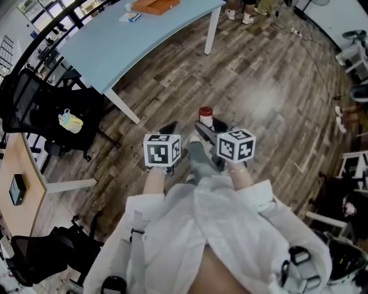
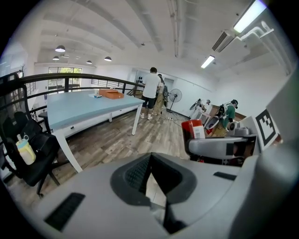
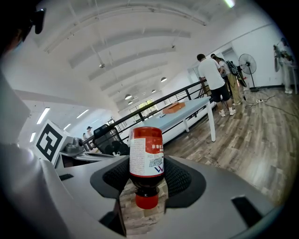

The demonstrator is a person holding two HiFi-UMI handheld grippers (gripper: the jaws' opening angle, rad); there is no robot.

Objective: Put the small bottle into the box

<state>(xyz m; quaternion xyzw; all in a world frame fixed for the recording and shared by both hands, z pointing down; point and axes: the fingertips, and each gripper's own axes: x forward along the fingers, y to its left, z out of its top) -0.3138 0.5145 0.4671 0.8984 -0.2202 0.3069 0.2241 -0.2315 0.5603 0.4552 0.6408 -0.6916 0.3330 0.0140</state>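
Short of the blue surface (image 1: 144, 40), the right gripper (image 3: 147, 164) pinches the small bottle (image 3: 145, 148) in its fingers (image 3: 180, 179) — the left gripper (image 2: 150, 158) has its fingers (image 2: 135, 175) pressed together.

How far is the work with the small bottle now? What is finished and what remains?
Done: the small bottle is picked up; the right claw is shut on it, its cap toward that claw's camera. In hand: it is held above the wooden floor, and the left claw is shut and empty. Left: the orange box lies on the blue table, far from the bottle, so placing is not yet done.
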